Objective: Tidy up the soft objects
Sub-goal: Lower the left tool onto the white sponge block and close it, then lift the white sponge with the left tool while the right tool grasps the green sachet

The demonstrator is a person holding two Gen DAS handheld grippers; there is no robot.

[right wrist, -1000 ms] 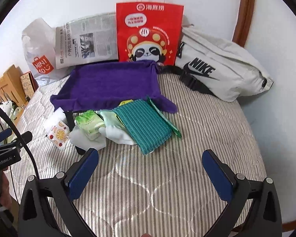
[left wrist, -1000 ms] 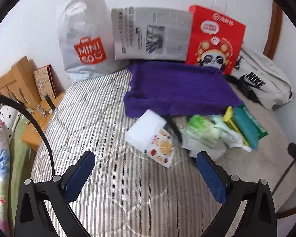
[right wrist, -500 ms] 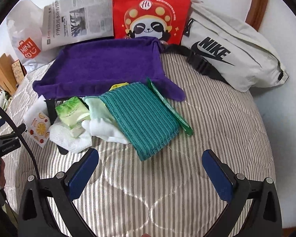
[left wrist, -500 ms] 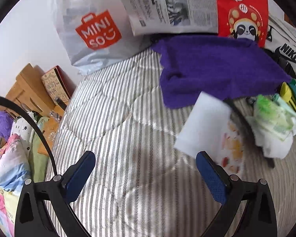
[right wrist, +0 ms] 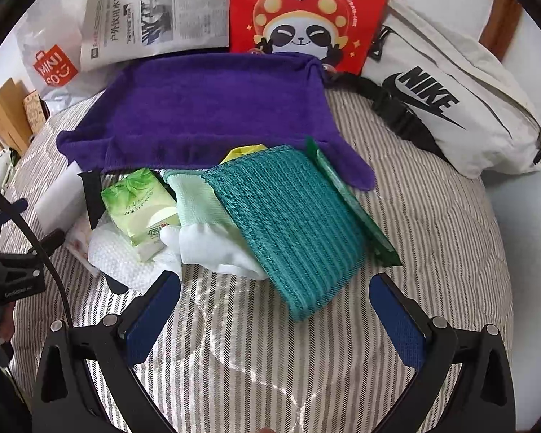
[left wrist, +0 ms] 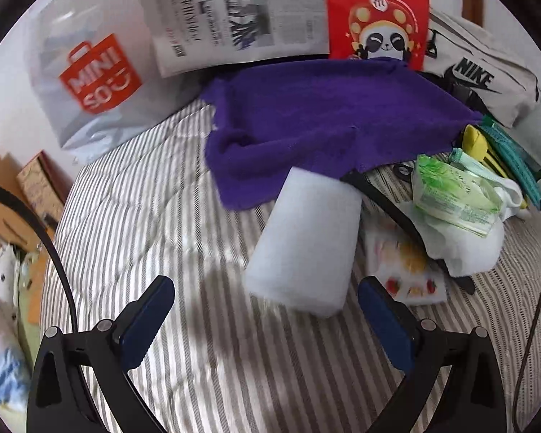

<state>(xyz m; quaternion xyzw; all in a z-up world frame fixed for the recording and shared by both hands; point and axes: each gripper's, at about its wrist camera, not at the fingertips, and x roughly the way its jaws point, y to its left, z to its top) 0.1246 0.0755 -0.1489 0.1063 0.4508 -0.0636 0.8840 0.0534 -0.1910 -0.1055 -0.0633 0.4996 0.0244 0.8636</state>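
A white sponge block (left wrist: 306, 241) lies on the striped bed, just ahead of my open, empty left gripper (left wrist: 267, 310). Beside it are a fruit-print tissue pack (left wrist: 404, 270), a green tissue pack (left wrist: 451, 195) on a white cloth (left wrist: 469, 252), and a purple towel (left wrist: 317, 115) behind. In the right wrist view my open, empty right gripper (right wrist: 274, 310) sits just before a teal knitted cloth (right wrist: 292, 220), a white and mint glove (right wrist: 205, 227), the green tissue pack (right wrist: 140, 205) and the purple towel (right wrist: 216, 108). The left gripper (right wrist: 7, 252) shows at the left edge.
Against the wall stand a Miniso bag (left wrist: 90, 72), a newspaper (left wrist: 234, 18), a red panda bag (right wrist: 306, 14) and a white Nike bag (right wrist: 451, 97). A black strap (left wrist: 389, 205) lies among the pile. Wooden furniture (left wrist: 3, 195) borders the bed's left side.
Both grippers have moved forward toward the pile. The left gripper swung right so the sponge block now lies centred before its fingers. The right gripper neared the teal cloth.
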